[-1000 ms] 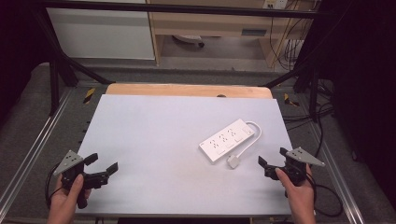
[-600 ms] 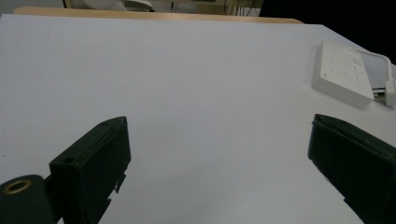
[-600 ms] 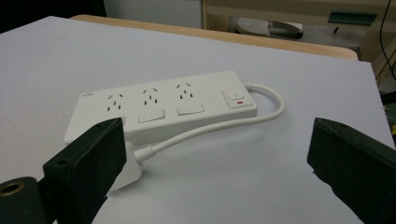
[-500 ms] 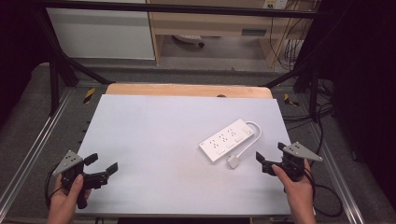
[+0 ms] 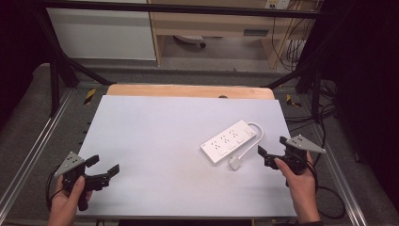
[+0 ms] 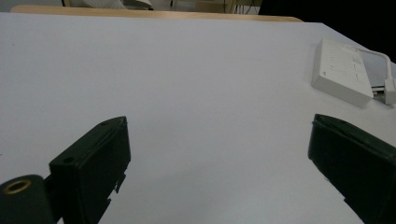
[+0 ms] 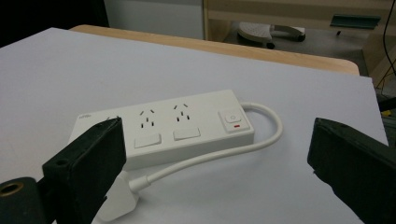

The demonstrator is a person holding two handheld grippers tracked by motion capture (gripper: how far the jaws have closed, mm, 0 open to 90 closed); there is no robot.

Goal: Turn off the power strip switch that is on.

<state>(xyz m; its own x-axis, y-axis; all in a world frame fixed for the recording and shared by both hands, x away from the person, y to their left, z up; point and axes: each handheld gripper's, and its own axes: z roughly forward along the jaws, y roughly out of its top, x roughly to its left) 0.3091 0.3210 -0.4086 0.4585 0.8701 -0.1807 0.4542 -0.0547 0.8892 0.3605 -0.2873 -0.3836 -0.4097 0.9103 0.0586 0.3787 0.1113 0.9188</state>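
Black jaws stand wide apart on the right gripper (image 5: 273,149), gripping nothing, and they point at the white power strip (image 5: 230,140) from just beside it. In the right gripper view its plug (image 7: 116,199) sits close before the left jaw, and the cord (image 7: 266,135) loops round the switch end. That strip lies angled on the desk (image 5: 155,141), near the right edge. Over at the near left corner, the left gripper (image 5: 104,165) hovers low, jaws also spread and holding nothing, well apart from the strip.
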